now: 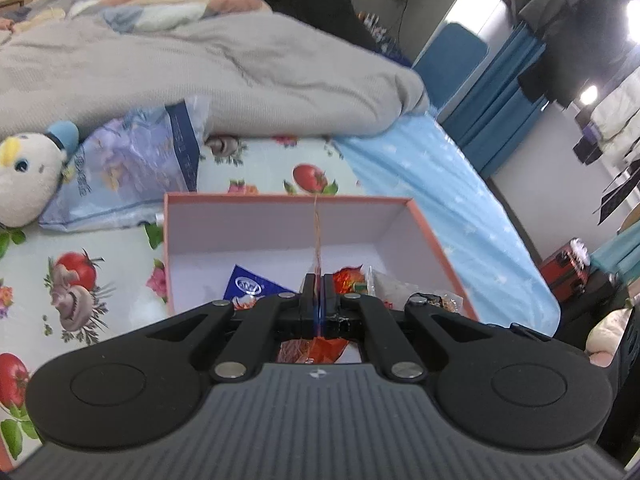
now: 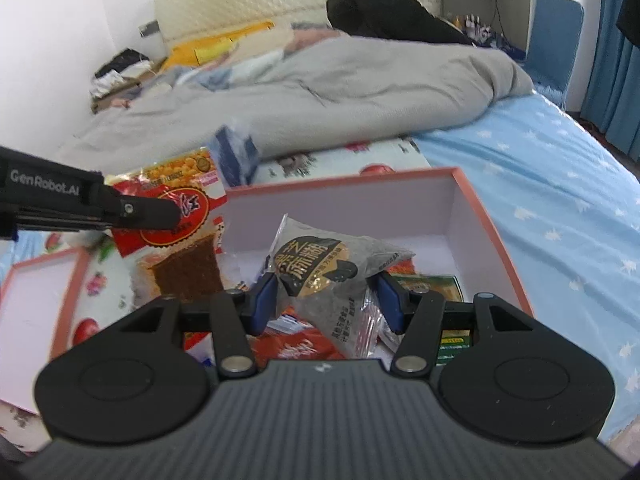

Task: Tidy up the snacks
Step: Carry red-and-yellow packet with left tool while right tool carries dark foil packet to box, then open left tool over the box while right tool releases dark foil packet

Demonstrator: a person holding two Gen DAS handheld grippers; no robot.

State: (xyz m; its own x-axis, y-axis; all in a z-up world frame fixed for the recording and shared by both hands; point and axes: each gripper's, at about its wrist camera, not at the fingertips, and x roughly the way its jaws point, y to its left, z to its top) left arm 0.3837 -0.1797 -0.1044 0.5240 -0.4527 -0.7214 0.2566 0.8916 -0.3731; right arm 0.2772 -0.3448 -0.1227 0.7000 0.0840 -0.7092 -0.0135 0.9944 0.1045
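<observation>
While the left gripper's [image 1: 318, 294] fingers are pressed together on the thin edge of a red snack packet [image 2: 176, 220], and the right gripper's [image 2: 326, 300] fingers are pinching a grey sesame-candy bag [image 2: 320, 268] across its width, both loads hang over the pink-rimmed box [image 2: 472, 208] on the bed. The sensible way to finish is to lower each packet until its bottom meets the box floor or the snacks already there, then release, so neither one slides out over the rim. The red packet dangles nearer the box's left wall, and from the right wrist view it looks partly outside that wall, though the fisheye makes this hard to judge; bringing it further inward first seems prudent. The grey bag sits over the packets piled in the near part of the box, so setting it toward the bare far corner would likely keep the pile flatter. A second shallow pink tray, perhaps the lid [image 2: 36, 300], lies on the floral sheet toward the bed's left side, well clear. The grey quilt [image 1: 200, 64] bunches just beyond the box's far edge.
</observation>
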